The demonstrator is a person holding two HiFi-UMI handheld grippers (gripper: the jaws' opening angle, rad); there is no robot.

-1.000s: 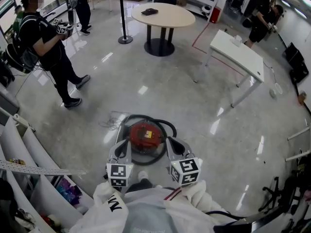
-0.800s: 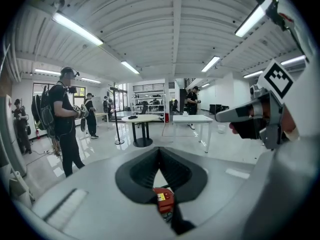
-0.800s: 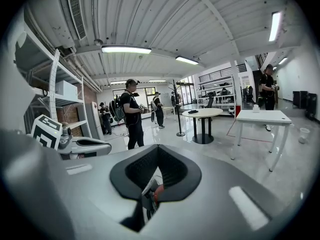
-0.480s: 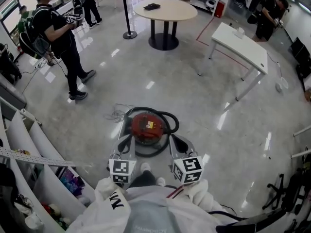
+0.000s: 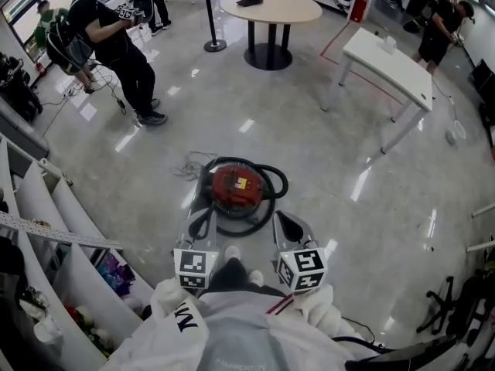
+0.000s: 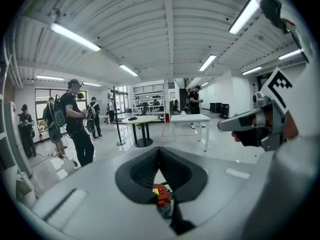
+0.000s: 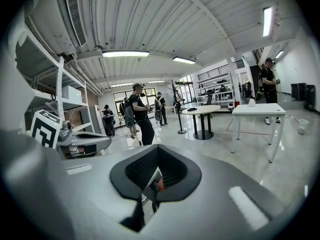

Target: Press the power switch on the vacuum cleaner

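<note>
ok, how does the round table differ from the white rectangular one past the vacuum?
The round table has a tan circular top; the white table is rectangular. The round table stands on one dark central pedestal, the white table on thin white legs. A dark flat item lies on the round table, a small pale item on the white table. Both stand on the glossy floor beyond the vacuum cleaner.
</note>
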